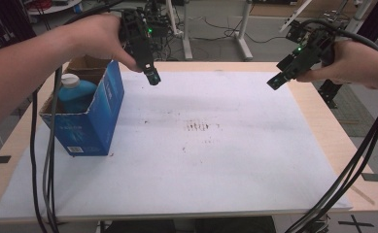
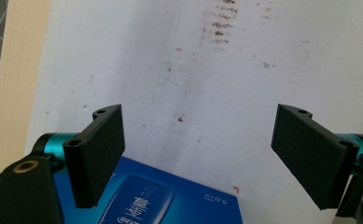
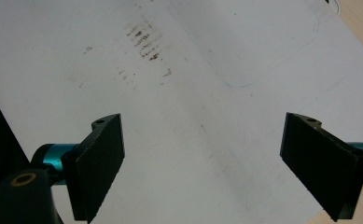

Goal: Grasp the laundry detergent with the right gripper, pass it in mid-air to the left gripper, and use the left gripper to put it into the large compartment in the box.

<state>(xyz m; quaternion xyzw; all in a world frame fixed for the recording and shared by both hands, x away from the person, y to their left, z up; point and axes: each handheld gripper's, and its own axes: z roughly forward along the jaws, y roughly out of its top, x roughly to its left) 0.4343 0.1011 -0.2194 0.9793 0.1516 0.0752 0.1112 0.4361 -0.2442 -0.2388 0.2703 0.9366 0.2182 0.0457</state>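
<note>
Left tool (image 1: 152, 76) hovers wide open, holding nothing, just beside the blue box (image 1: 87, 124) at the bench's (image 1: 322, 121) left edge, bottle (image 1: 75, 92) standing inside. Right tool (image 1: 275, 81) hangs wide open too, empty, near the far right corner.

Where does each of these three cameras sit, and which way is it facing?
High view: above the person's side, facing forward and down on the white sheet; both forearms, left gripper, right gripper.
Left gripper view: rides that gripper, facing down past its open fingers at the blue box.
Right gripper view: facing down between open fingers.
All share the brown stains.
</note>
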